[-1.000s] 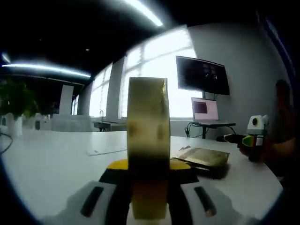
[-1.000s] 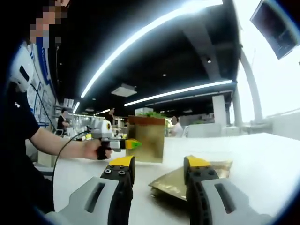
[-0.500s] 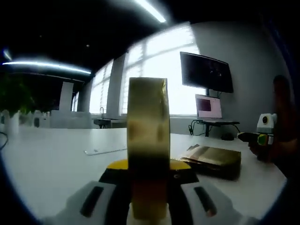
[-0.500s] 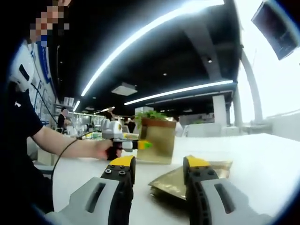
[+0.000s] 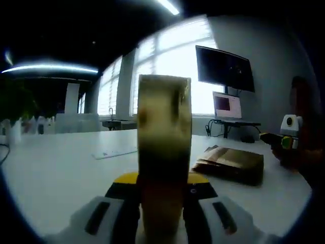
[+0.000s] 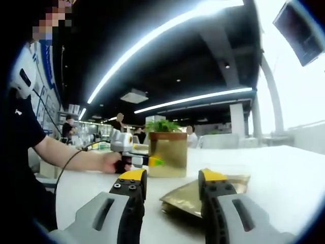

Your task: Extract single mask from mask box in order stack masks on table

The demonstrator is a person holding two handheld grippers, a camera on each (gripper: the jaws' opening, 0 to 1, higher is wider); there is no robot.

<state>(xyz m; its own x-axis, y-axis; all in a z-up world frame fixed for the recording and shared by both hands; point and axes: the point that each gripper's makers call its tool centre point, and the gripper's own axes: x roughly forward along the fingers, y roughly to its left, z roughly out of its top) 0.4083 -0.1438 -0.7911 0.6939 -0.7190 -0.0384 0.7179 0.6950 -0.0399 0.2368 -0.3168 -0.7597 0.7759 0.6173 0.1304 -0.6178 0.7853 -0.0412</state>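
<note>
Gold unlabelled mask packet (image 5: 163, 152) between left gripper (image 5: 161, 190) fingers.

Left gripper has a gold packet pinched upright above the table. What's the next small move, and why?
Probably lower the left gripper toward the gold stack and lay its gold packet on top. The packet is clamped upright, clear of the table, while the right gripper is open and holds nothing over that stack.

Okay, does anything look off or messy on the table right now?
Nothing stands out. The left gripper holds one gold mask packet upright above the table, the gold stack lies flat, and the right gripper is open and empty.
</note>
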